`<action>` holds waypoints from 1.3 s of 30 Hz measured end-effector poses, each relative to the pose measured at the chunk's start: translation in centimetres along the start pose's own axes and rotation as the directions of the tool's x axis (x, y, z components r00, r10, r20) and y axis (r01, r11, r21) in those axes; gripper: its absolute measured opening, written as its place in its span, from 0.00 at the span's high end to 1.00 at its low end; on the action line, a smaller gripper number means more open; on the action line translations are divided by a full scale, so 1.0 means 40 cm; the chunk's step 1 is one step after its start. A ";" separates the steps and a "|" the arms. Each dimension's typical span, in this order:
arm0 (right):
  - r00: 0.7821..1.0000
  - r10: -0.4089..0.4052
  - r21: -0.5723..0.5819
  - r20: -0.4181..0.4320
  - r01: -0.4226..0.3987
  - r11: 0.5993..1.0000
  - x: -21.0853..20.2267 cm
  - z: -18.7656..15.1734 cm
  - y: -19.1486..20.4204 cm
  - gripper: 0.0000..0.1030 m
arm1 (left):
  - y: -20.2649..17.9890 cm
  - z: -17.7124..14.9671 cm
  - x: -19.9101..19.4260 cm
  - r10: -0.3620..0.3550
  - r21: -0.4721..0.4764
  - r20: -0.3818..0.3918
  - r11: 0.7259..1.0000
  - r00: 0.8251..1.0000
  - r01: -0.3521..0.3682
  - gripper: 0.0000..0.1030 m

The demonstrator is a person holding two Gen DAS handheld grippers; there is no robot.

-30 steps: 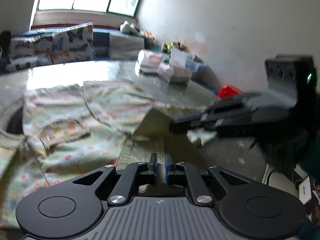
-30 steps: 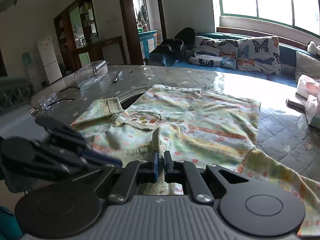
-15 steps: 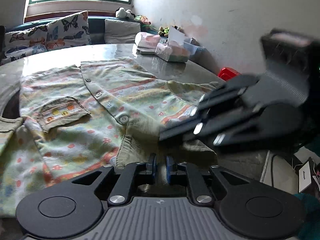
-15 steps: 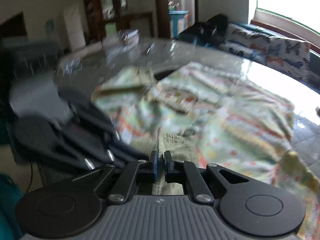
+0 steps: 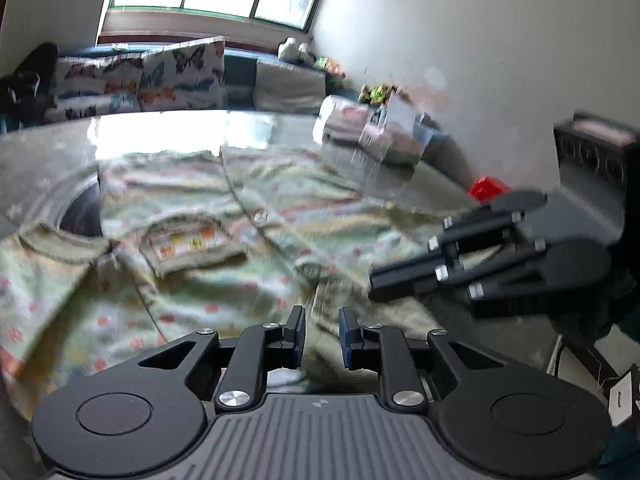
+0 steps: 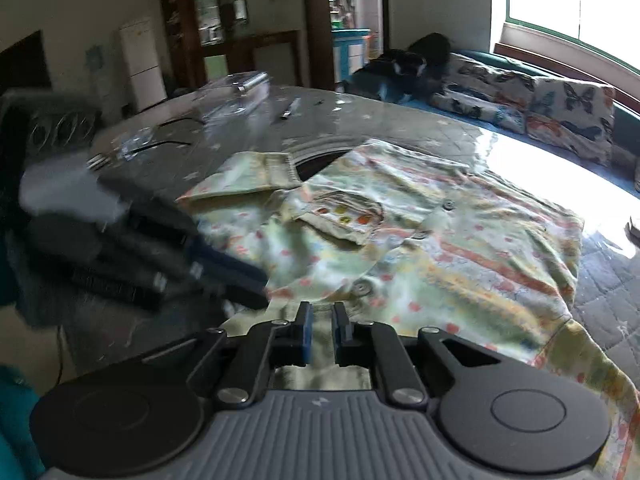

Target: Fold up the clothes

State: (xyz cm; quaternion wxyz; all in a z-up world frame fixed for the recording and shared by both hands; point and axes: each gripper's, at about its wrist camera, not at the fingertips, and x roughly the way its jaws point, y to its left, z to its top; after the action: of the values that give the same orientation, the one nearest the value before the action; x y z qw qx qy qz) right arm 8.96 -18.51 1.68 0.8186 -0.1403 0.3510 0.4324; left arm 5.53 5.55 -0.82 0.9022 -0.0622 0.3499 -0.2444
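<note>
A pale green patterned button shirt (image 5: 240, 216) lies spread on the grey table (image 5: 168, 132), its chest pocket (image 5: 188, 240) up. It also shows in the right wrist view (image 6: 440, 248). My left gripper (image 5: 321, 332) is open just above the shirt's ribbed hem, holding nothing. My right gripper (image 6: 320, 330) is open over the same hem edge, holding nothing. Each gripper shows blurred in the other's view, the right one (image 5: 500, 256) close on the right, the left one (image 6: 160, 256) close on the left.
A sofa with butterfly cushions (image 5: 140, 76) runs behind the table under the window. Folded cloth piles and boxes (image 5: 372, 132) sit at the table's far right. A clear plastic box (image 6: 236, 92) and small items lie at the far left. A red object (image 5: 486, 188) lies beyond the table edge.
Both grippers were shut on the shirt's hem and held it up. Now both have opened, the hem lies on the table, and both have drawn back a little.
</note>
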 end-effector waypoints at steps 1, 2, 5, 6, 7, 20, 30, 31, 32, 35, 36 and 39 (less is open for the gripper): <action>1.000 -0.005 0.006 -0.005 0.005 1.000 0.016 0.001 -0.005 0.81 | 0.002 -0.006 0.006 0.010 -0.001 -0.011 1.000 1.000 -0.010 0.81; 1.000 -0.007 0.011 -0.017 0.007 1.000 0.034 0.001 -0.011 0.80 | 0.004 -0.011 0.010 0.019 -0.002 -0.020 1.000 1.000 -0.019 0.81; 0.998 0.010 0.024 -0.058 -0.008 1.000 0.071 -0.011 -0.014 0.80 | 0.028 0.001 -0.011 0.074 -0.015 0.017 0.997 0.997 -0.074 0.80; 0.998 0.009 0.014 -0.059 -0.008 1.000 0.073 -0.016 -0.009 0.79 | 0.039 0.011 -0.019 0.118 -0.013 0.038 0.993 0.992 -0.118 0.79; 0.998 0.008 0.007 -0.060 -0.007 1.000 0.075 -0.019 -0.006 0.78 | 0.050 0.022 -0.026 0.164 -0.011 0.058 0.987 0.985 -0.163 0.75; 0.998 0.028 0.002 -0.065 -0.028 1.000 0.080 -0.019 0.005 0.62 | 0.163 0.032 0.039 0.530 0.061 0.061 0.844 0.846 -0.533 0.61; 0.998 0.030 0.010 -0.063 -0.030 1.000 0.082 -0.018 0.004 0.60 | 0.214 0.034 0.008 0.580 -0.011 0.055 0.814 0.812 -0.581 0.95; 0.998 0.029 0.010 -0.063 -0.029 1.000 0.083 -0.018 0.005 0.60 | 0.222 0.034 -0.010 0.590 -0.042 0.066 0.808 0.805 -0.588 0.96; 0.998 0.028 0.010 -0.063 -0.028 1.000 0.084 -0.019 0.007 0.60 | 0.230 0.034 -0.028 0.600 -0.075 0.076 0.800 0.796 -0.596 0.96; 0.998 0.025 0.008 -0.063 -0.025 1.000 0.083 -0.020 0.009 0.60 | 0.257 0.026 -0.102 0.643 -0.200 0.101 0.761 0.759 -0.618 0.97; 0.998 0.024 0.007 -0.064 -0.024 1.000 0.083 -0.019 0.009 0.60 | 0.266 0.020 -0.128 0.657 -0.241 0.108 0.745 0.746 -0.622 0.97; 0.998 0.024 0.008 -0.064 -0.024 1.000 0.084 -0.019 0.010 0.59 | 0.297 -0.011 -0.204 0.712 -0.358 0.115 0.680 0.692 -0.640 0.97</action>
State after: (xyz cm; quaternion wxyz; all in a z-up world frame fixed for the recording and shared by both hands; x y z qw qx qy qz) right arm 9.59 -16.62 -1.17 0.8022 -0.1470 0.3806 0.4360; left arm 4.76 19.91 0.38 0.9444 -0.0887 0.2653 0.1728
